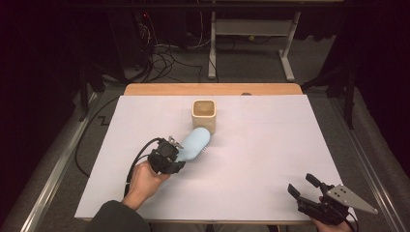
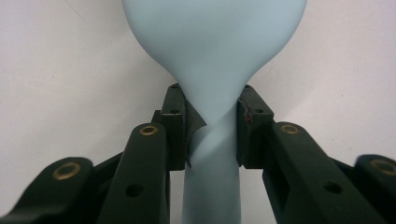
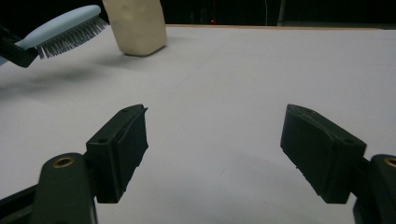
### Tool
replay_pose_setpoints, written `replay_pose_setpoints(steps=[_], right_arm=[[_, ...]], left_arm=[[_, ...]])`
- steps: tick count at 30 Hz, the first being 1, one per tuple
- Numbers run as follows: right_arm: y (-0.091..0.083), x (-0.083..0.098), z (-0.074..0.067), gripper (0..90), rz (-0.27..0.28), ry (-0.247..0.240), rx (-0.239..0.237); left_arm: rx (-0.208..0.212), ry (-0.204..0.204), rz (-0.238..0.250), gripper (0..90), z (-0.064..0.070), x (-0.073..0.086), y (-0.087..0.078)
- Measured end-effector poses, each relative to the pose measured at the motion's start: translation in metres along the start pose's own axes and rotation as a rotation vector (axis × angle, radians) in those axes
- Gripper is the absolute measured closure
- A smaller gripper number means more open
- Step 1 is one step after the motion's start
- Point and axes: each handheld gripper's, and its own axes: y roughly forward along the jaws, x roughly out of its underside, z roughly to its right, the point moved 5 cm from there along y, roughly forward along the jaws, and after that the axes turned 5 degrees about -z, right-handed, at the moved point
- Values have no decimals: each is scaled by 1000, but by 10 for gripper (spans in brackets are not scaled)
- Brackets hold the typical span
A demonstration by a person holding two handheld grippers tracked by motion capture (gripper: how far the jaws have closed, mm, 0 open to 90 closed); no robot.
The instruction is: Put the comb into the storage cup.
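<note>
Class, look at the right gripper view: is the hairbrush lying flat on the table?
No: the hairbrush hangs above the table, bristles down, casting a shadow beneath.

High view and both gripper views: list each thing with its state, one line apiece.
hairbrush: held by its handle, lifted off the table, bristles down.
cup: upright, open top, nothing seen inside.
left gripper: jaws shut on the hairbrush handle.
right gripper: jaws open, nothing between them, low over the white sheet.
</note>
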Motion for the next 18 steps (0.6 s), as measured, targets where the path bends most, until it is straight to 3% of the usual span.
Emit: replay_pose_setpoints(steps=[18], right_arm=[[1,-1,-2,230,4,-8,3]], left_arm=[[29,12,59,694,10,9,-10]])
